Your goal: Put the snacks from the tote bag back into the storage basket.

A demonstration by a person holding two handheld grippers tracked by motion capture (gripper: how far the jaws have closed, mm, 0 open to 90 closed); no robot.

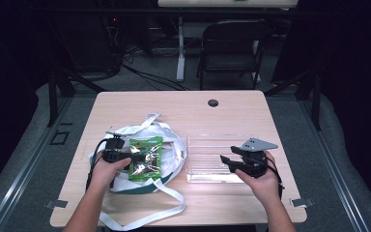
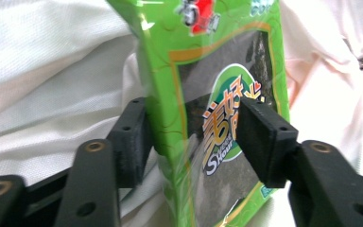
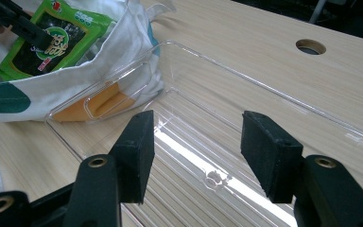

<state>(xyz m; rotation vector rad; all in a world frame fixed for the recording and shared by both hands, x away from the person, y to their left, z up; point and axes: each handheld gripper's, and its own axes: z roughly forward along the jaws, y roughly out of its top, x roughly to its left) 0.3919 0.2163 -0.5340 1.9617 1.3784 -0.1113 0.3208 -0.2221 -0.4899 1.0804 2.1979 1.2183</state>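
Observation:
A green seaweed snack packet lies on a white cloth bag at the table's left. My left gripper reaches in from the left, its jaws around the packet's near end. One pad sits at the packet's edge and the other over its printed face, with a wide gap still between them. My right gripper stands open over a clear plastic tray, nothing between its pads.
The bag's long white straps trail toward the table's front edge. A round cable hole sits near the far edge. A folding chair stands beyond the table. The tray touches the bag's right side.

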